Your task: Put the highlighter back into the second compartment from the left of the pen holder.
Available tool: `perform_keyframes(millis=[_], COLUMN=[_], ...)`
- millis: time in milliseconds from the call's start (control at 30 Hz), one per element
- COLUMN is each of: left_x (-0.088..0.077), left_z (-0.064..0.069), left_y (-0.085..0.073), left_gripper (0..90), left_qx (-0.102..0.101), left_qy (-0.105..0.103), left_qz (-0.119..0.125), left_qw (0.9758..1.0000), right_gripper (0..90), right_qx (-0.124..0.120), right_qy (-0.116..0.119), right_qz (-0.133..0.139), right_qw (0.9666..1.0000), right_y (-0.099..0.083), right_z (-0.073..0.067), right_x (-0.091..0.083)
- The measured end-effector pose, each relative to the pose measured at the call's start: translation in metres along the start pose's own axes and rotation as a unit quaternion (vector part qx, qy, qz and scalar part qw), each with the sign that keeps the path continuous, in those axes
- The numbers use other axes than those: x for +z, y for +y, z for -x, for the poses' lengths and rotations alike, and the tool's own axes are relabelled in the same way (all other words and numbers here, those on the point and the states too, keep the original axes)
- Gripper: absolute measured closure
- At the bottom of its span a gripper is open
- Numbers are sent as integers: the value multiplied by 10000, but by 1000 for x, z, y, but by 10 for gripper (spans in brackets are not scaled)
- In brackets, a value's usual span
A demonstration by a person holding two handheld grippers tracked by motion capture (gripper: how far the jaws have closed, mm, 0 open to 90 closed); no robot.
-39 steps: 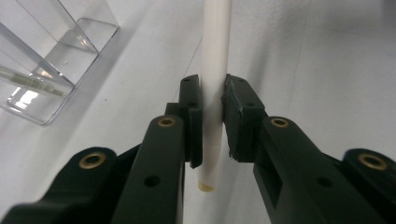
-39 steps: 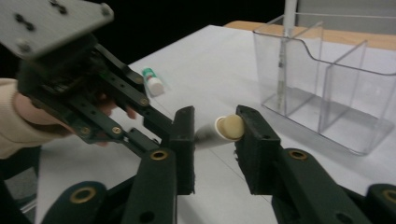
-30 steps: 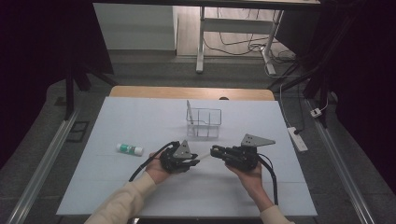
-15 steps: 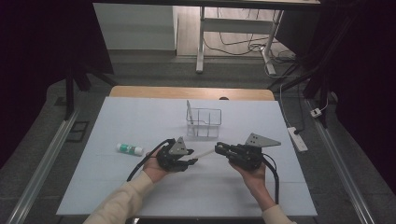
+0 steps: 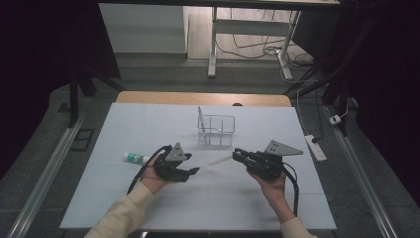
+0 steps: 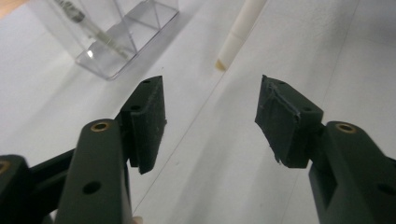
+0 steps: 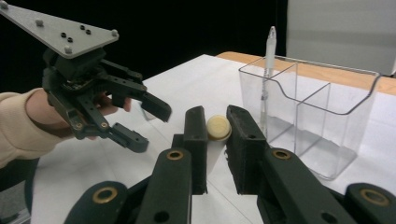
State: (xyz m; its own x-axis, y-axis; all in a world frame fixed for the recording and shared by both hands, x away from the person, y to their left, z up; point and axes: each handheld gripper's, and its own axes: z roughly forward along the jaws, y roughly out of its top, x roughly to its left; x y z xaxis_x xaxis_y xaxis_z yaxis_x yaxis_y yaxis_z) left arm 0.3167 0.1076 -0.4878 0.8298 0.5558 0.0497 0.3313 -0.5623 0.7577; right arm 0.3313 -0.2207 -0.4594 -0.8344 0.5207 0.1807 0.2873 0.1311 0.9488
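Pinching a cream stick, the right claw hides its rear half; the left claw, just opened, gapes empty nearby above the surface.

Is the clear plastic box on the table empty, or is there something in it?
Not empty: a pen stands upright in one compartment of the clear box; the compartment beside it looks empty.

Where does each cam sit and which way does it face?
High view: above the person's side, facing forward and down on the table; forearms, both hands.
Left gripper view: on the left gripper, along its open jaws at the clear organizer.
Right gripper view: on the right gripper, clamping the cream pen; shows the other hand.
Shared: organizer, pen.
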Motion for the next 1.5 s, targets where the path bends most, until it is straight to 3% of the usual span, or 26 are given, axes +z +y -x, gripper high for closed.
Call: perform_keyframes(millis=[633, 1033, 1500], left_x=[-30, -49, -60], left_z=[-11, -14, -18], left_y=[-32, -65, -81], left_gripper=[396, 392, 382], left_qx=[-382, -604, -773], left_qy=[169, 349, 430], left_qz=[-49, -163, -163], left_qw=[9991, 9974, 9959], right_gripper=[774, 774, 774], right_qx=[-11, -20, -39], right_qy=[-207, -252, -340], right_qz=[26, 93, 250], right_qw=[9998, 9996, 9991], right_y=[2, 6, 17], right_z=[4, 6, 8], right_x=[-4, -7, -14])
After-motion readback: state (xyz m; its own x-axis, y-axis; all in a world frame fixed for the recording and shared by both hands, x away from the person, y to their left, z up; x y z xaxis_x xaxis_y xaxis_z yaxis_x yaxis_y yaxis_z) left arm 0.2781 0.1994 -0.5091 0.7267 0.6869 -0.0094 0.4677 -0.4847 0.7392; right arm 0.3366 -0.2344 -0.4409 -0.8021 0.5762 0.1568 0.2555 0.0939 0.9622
